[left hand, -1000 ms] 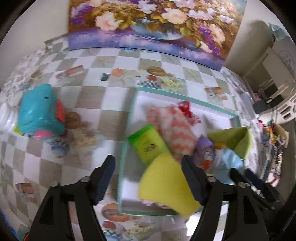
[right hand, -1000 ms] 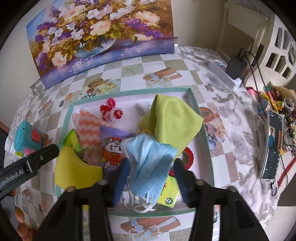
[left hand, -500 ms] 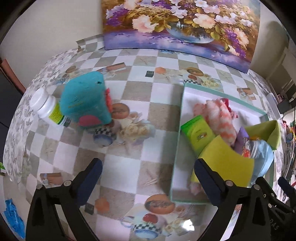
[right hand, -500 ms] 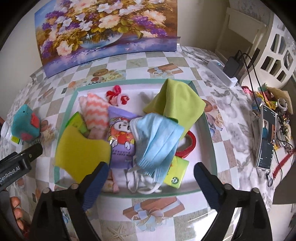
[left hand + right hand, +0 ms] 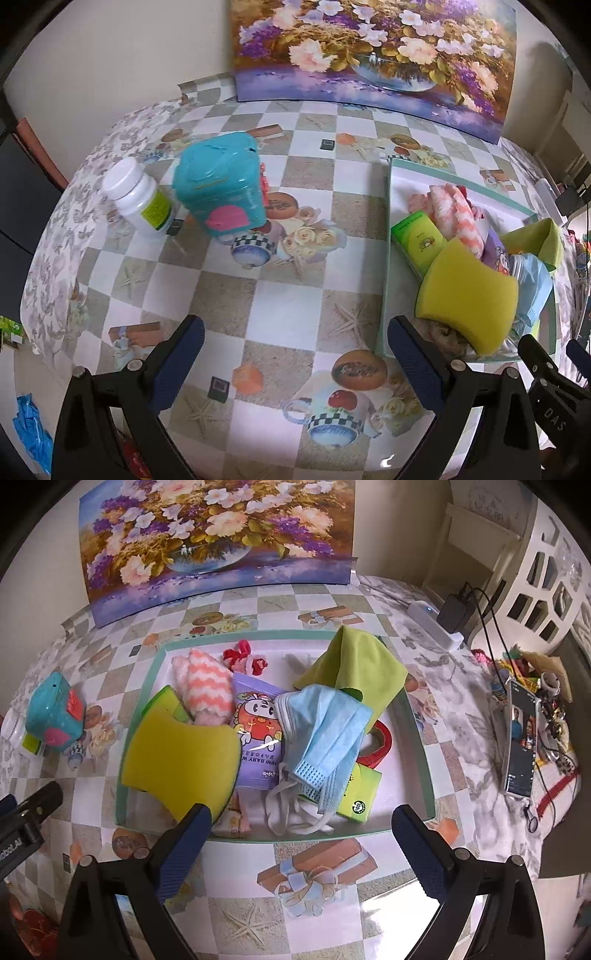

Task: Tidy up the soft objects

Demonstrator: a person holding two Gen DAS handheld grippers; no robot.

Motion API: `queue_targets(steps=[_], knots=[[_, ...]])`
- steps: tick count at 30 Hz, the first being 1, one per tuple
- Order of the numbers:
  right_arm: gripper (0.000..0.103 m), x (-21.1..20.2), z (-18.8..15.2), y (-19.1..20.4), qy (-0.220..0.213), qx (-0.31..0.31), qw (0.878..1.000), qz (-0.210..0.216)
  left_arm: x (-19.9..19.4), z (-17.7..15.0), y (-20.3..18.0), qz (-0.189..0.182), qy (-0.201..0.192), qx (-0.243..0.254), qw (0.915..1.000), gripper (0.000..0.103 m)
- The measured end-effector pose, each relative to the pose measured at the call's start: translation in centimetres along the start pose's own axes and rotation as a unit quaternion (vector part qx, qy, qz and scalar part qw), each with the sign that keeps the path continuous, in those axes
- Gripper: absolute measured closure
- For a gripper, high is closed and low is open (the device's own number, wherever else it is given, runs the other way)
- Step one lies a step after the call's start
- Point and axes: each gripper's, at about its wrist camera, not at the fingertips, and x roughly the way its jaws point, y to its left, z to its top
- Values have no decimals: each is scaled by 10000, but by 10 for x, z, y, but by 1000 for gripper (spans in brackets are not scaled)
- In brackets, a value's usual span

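A white tray with a teal rim [image 5: 258,633] holds soft things. A yellow sponge [image 5: 181,753] leans at its left. A blue face mask [image 5: 325,731] lies in the middle, on a purple wipes pack [image 5: 255,738]. Behind them are a pink chevron cloth [image 5: 207,690] and a green cloth [image 5: 358,668]. My right gripper [image 5: 301,812] hangs open at the tray's near edge with nothing between its fingers. My left gripper [image 5: 295,328] is open over the bare tablecloth, left of the tray rim [image 5: 386,258] and the sponge [image 5: 469,295].
A teal toy [image 5: 221,184] and a white bottle [image 5: 136,195] stand on the table's left. A flower painting [image 5: 369,48] leans on the back wall. A phone [image 5: 521,738], a charger [image 5: 450,609] and clutter sit right of the tray. A red tape roll [image 5: 380,738] lies in the tray.
Both grippers opened wide. The left one moved left, off the tray and away from the sponge. The right one let go of the blue mask and drew back to the tray's near edge.
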Motion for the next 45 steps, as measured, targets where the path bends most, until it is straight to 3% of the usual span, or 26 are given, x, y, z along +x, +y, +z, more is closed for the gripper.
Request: queue_targets(steps=[8,29,45], knots=[[3,-2,1,9,-73,-158,9998,-128,-1,-7,5,-62,138,-24,9999,4],[3,-2,3,11,-88,-191,9996,-170,0,-7,6,265,217,131,9993,4],[3,-3,4,11,-128,-181,9996,-187,1,-8,7,308,280,184,9990,4]])
